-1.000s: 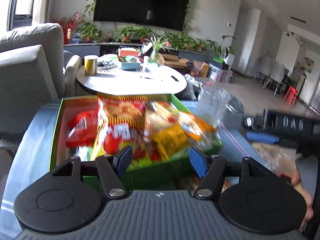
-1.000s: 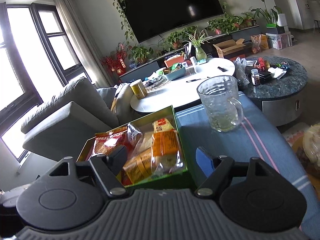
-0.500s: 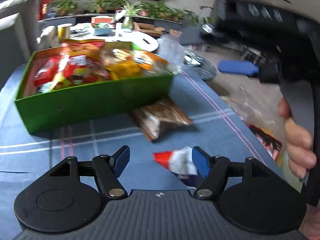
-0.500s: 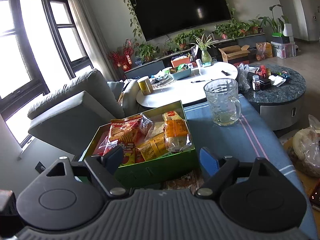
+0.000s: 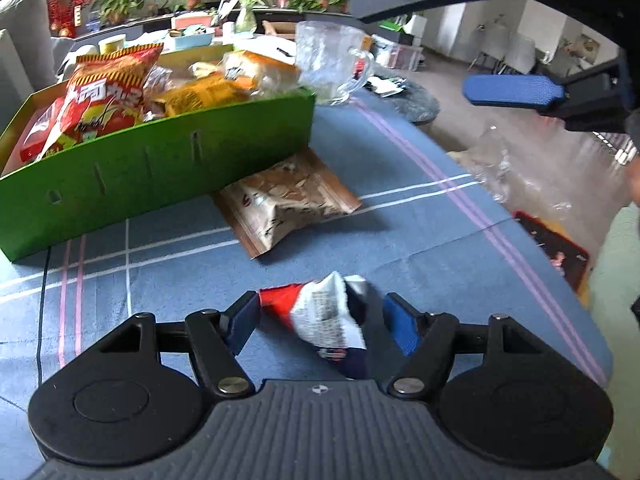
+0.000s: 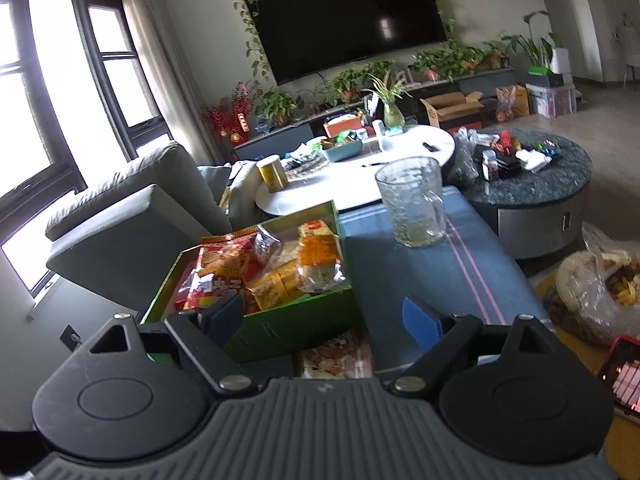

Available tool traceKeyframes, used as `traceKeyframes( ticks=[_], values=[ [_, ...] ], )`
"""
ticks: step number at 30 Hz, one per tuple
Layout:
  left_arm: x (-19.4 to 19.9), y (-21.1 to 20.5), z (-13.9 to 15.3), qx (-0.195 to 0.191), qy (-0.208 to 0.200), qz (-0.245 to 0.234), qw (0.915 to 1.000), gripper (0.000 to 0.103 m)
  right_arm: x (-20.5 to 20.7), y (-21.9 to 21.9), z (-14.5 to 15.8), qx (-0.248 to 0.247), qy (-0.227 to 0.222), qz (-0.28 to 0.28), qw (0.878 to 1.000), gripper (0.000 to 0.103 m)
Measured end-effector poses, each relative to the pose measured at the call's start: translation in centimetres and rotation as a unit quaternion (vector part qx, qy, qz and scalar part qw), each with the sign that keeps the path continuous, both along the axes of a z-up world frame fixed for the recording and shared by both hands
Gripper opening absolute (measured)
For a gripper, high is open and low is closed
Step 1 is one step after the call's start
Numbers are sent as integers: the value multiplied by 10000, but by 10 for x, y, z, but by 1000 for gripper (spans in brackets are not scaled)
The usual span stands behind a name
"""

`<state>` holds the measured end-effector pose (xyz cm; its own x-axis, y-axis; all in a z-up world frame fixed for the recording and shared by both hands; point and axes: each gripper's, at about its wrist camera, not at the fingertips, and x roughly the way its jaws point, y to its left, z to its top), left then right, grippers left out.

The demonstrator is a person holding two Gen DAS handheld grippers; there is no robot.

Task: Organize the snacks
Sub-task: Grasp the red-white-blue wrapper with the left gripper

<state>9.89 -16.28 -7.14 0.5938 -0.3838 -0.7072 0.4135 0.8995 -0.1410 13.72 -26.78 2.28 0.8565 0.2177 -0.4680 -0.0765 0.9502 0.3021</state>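
Left wrist view, left gripper [image 5: 320, 318] low, fingers spread around snack packet [image 5: 326, 318]

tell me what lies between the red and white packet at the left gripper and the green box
In the left wrist view, a brown snack bag lies on the blue cloth between the red and white packet and the green box, touching the box.

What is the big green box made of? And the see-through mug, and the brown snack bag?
The green box looks like matte cardboard: thin flat walls with cut slots. The mug seems to be clear glass, or maybe hard plastic, with a bumpy textured wall you can see through. The brown snack bag looks like shiny plastic film, crinkled and catching light.
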Motion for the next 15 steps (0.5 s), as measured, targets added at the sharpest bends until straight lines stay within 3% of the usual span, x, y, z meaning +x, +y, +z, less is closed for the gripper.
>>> traceKeyframes(
  ticks=[8, 15],
  values=[
    [-5, 8, 7, 66, -344, -27, 9994, 43, 4, -8, -16, 138, 224, -53, 9996, 78],
    [-13, 47, 19, -70, -565, 396, 9976, 43, 6, -7, -28, 35, 476, 1, 9989, 78]
  ],
)
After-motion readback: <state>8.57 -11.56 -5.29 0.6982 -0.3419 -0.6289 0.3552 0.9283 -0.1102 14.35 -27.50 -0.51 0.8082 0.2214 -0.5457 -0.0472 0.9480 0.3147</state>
